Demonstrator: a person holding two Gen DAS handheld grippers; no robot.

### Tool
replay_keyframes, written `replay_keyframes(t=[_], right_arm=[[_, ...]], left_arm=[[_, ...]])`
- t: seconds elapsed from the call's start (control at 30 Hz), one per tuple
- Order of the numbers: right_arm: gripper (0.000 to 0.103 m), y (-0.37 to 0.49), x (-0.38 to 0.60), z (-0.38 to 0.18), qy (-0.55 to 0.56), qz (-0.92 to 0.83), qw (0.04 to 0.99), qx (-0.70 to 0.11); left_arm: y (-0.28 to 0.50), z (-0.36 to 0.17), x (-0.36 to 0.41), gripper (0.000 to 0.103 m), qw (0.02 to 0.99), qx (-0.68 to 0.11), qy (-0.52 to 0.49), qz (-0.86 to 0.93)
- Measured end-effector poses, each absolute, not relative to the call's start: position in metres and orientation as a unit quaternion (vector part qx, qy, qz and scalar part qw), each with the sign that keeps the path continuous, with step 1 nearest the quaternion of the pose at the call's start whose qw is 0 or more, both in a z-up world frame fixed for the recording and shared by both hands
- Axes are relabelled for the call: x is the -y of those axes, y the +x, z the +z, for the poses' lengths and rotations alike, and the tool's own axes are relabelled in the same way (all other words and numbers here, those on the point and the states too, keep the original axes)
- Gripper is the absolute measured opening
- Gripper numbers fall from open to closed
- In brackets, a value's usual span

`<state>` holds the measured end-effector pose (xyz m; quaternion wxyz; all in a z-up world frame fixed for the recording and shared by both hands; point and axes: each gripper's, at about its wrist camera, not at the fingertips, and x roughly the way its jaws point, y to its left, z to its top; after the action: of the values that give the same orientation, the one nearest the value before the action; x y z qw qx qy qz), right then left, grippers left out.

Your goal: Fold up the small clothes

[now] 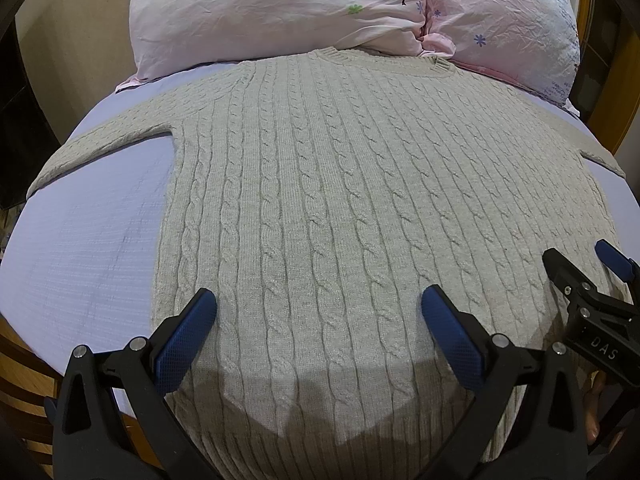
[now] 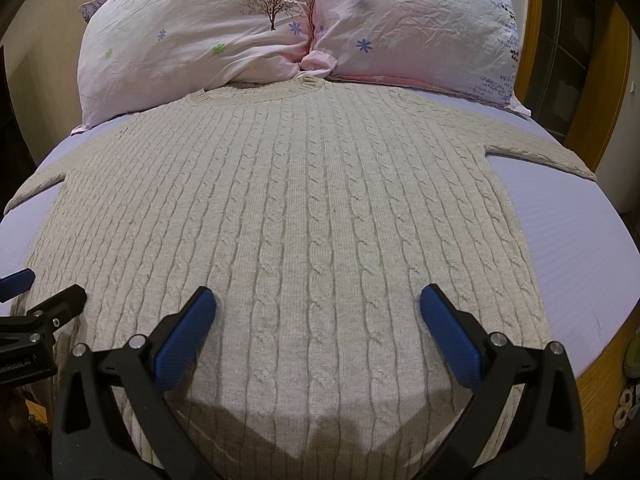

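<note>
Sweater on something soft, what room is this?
Most likely a bedroom. The cable-knit sweater lies spread flat on a bed with a lavender sheet, two flowered pink pillows sit behind its collar, and a wooden bed frame shows at the edge.

Sweater [image 1: 320,200] on bed [image 1: 88,240] (pillows [image 1: 280,12] behind).

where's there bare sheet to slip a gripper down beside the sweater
Bare lavender sheet lies left of the sweater, below its left sleeve. A matching patch lies right of the body, under the right sleeve. The top is crowded: the collar meets the pillows.
</note>
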<state>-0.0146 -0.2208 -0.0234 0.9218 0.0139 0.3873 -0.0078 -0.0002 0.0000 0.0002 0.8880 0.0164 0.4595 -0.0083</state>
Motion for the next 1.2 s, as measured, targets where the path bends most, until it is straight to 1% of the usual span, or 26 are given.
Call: replay_keyframes(t=[1.2], right_arm=[[0.101, -0.0178, 0.219, -0.0249, 0.015, -0.008, 0.923, -0.385]], left_arm=[[-0.0002, 0.0003, 0.0, 0.102, 0.888, -0.459, 0.017, -0.008]])
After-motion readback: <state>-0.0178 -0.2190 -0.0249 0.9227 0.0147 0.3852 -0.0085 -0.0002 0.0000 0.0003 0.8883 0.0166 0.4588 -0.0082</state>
